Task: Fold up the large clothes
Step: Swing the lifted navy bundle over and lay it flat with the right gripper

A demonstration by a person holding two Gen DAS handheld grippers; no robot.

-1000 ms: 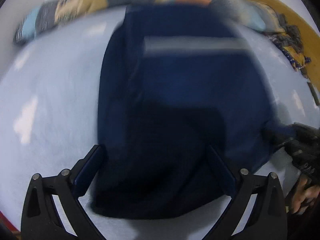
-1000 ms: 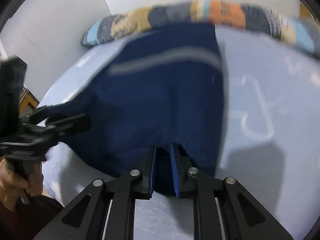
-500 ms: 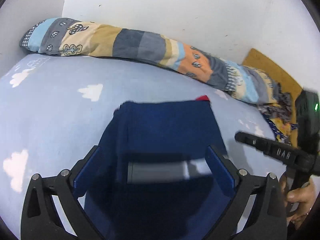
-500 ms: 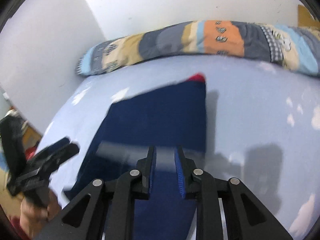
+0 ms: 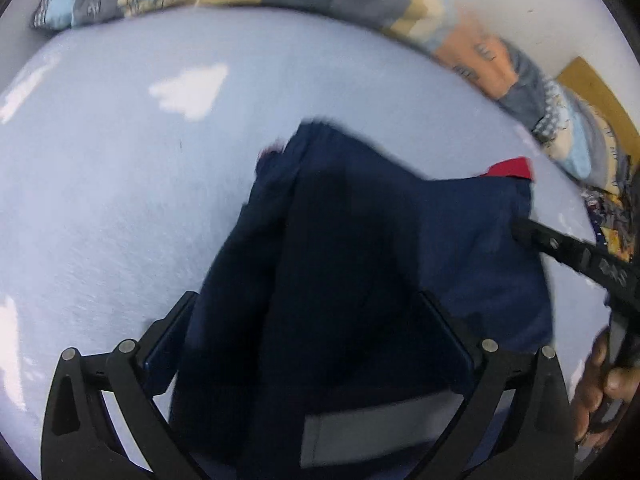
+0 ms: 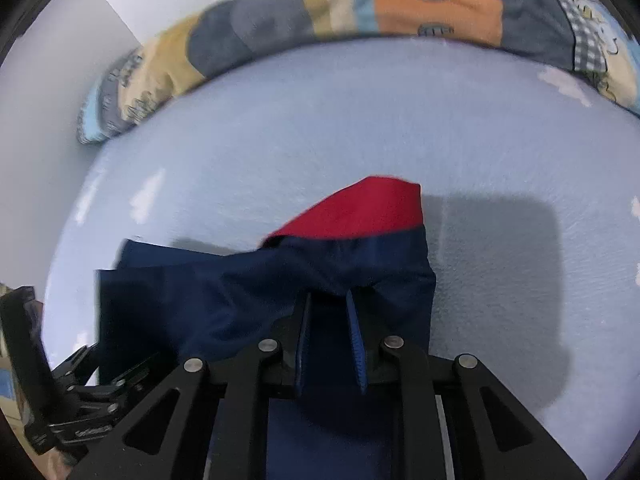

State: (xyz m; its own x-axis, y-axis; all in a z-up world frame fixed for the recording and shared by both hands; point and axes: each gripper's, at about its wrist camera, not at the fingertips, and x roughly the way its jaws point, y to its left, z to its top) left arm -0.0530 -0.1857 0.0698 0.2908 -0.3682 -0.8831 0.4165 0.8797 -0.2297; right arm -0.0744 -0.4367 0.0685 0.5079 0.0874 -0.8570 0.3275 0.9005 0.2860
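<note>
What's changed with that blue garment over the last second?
The navy garment has been carried forward over itself, hiding its grey stripe's far side and exposing red lining. The right gripper keeps pinching it; the left gripper stays spread. Bedsheet and blanket unchanged.

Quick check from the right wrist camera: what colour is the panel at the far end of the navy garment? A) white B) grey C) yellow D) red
D: a red panel sits at the far end of the navy garment, lying on the pale blue bed sheet.
</note>
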